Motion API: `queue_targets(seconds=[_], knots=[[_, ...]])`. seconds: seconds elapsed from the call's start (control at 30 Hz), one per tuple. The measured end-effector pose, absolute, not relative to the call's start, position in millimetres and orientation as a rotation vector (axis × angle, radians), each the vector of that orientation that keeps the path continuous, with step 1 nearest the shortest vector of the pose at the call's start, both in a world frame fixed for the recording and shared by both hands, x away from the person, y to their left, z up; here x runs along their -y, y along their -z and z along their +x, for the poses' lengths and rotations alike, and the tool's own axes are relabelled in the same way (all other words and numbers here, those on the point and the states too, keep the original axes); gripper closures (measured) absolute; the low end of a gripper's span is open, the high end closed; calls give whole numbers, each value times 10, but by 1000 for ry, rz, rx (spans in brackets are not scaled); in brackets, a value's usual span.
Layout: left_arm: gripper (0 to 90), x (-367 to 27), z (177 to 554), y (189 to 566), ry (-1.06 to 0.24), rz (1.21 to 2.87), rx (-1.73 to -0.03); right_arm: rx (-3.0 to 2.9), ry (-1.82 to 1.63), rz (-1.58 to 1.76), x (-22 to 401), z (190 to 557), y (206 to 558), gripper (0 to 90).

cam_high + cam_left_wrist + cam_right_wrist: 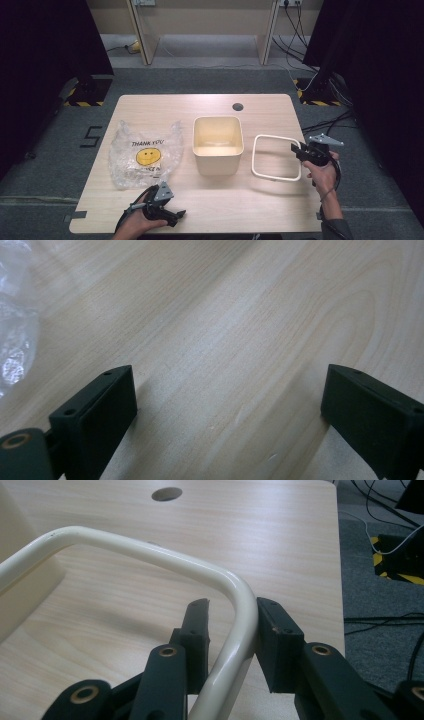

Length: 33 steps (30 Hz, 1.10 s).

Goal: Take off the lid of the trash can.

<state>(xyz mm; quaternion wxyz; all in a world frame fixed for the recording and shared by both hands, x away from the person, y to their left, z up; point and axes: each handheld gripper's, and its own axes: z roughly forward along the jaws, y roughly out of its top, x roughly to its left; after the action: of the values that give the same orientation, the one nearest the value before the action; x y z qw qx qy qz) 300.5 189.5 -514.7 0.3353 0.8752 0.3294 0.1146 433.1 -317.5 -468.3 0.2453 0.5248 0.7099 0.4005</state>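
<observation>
A cream-white rounded-square ring frame (255,156) lies right of a cream plastic bin (218,166) on the wooden table (250,202). My right gripper (296,150) is shut on the ring's right side; in the right gripper view the ring's tube (150,552) runs between the jaws at its near corner, with my right gripper (232,602) astride it. My left gripper (180,216) rests near the table's front edge, below a crumpled clear bag (145,155) printed with a yellow smiley. In the left gripper view my left gripper (227,390) stands wide open over bare wood, the bag's edge (12,340) at far left.
A round cable hole (238,106) sits in the table's far middle, also seen as the hole (167,493) beyond the ring. Grey floor with cables and black-yellow taped stands surrounds the table's right edge. Bare wood lies between the two grippers along the front.
</observation>
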Motion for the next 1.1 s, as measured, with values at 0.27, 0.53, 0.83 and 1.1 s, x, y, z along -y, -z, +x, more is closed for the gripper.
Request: queue_targets(seconds=[0.27, 0.53, 0.83, 1.1], knots=[[68, -1894, 3004, 5146, -299, 2285, -860, -1973, -1036, 1418, 3166, 4377, 4838, 675], [68, -1893, 3005, 5145, -299, 2286, -860, -2020, -1001, 1423, 3170, 4441, 4975, 673], [68, -1893, 3004, 5145, -298, 2285, -861, -2084, -954, 1383, 3156, 4517, 5079, 675], [67, -1892, 3005, 5144, -297, 2287, -861, -2068, -941, 1424, 3173, 4525, 5103, 615]])
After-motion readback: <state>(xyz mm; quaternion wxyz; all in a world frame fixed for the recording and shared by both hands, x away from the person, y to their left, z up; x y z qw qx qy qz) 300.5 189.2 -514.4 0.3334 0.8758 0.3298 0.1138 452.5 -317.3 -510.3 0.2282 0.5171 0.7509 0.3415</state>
